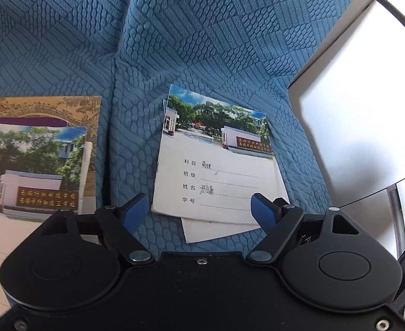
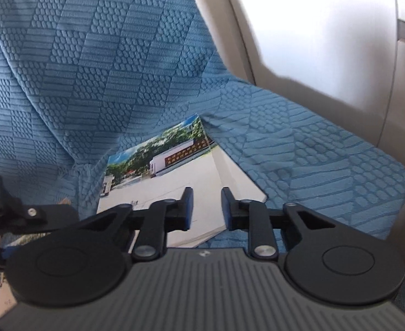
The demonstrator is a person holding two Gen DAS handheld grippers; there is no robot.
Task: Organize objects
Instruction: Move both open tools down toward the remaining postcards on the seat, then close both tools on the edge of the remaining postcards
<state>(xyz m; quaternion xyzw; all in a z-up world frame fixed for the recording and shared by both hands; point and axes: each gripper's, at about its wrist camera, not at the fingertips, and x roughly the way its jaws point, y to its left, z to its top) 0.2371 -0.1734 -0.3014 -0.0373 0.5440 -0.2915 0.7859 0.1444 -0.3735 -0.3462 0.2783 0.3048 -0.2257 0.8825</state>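
A thin notebook [image 1: 210,171] with a photo cover and handwritten lines lies on the blue textured sofa seat [image 1: 147,143], on top of a white one [image 1: 216,231] that sticks out beneath it. My left gripper [image 1: 199,209] hangs open over its near edge; the right fingertip [image 1: 263,209] overlaps the near right corner. In the right wrist view the same notebook [image 2: 174,165] lies slanted against the backrest. My right gripper [image 2: 208,207] hovers over its near part, its blue pads only a narrow gap apart with nothing pinched between them.
A second stack lies at the left: a similar photo-cover notebook [image 1: 23,165] on a gold-brown book [image 1: 50,107]. The blue cover runs up the backrest [image 2: 92,69] and over the armrest [image 2: 326,151]. A pale, smooth surface [image 2: 312,27] stands at the right.
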